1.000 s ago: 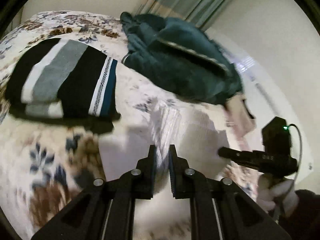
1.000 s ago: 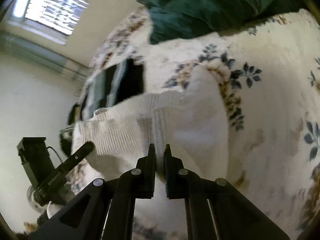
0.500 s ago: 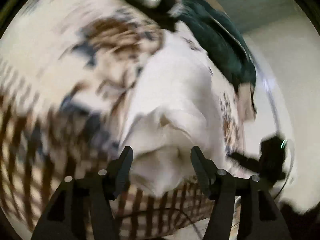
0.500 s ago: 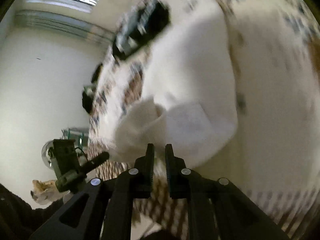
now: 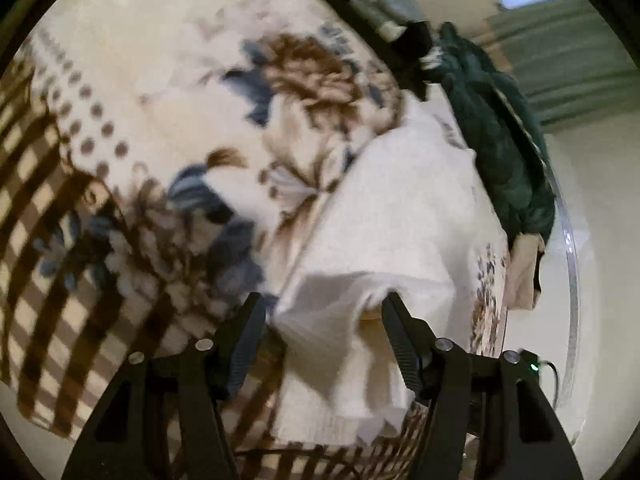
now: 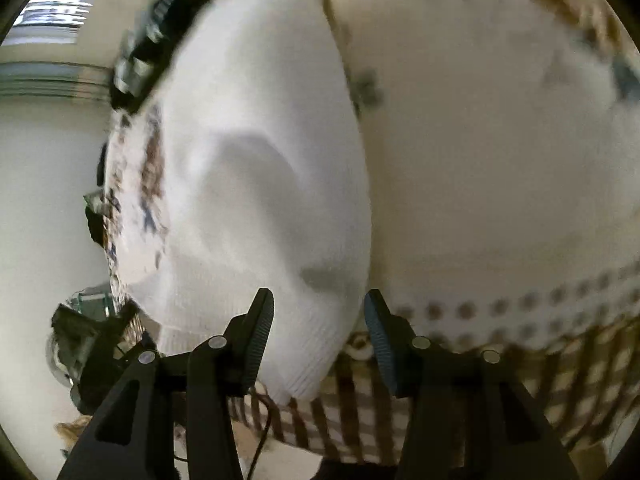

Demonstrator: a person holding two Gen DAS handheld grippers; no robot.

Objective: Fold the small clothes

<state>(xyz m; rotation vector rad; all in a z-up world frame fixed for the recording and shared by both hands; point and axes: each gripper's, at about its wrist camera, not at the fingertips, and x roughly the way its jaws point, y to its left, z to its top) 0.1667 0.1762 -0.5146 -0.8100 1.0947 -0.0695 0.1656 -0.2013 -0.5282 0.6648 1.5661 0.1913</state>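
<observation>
A white knit garment (image 5: 404,216) lies on the floral bedspread (image 5: 168,92), with a loose rumpled end hanging at the near edge. My left gripper (image 5: 324,316) is open, its jaws on either side of that rumpled end. In the right wrist view the white garment (image 6: 256,168) lies spread over the bed, its ribbed hem at the near edge. My right gripper (image 6: 318,312) is open, jaws astride that hem corner, holding nothing.
A folded black, grey and white striped garment (image 5: 384,12) lies at the far end of the bed; it also shows in the right wrist view (image 6: 156,40). A dark green garment (image 5: 504,144) is heaped beside it. The bedspread has a brown checked border (image 6: 400,412).
Both grippers were shut on the white garment a second ago. The left opened first, then the right. Both have swung down toward the bed's near edge, and the garment now lies on the bed.
</observation>
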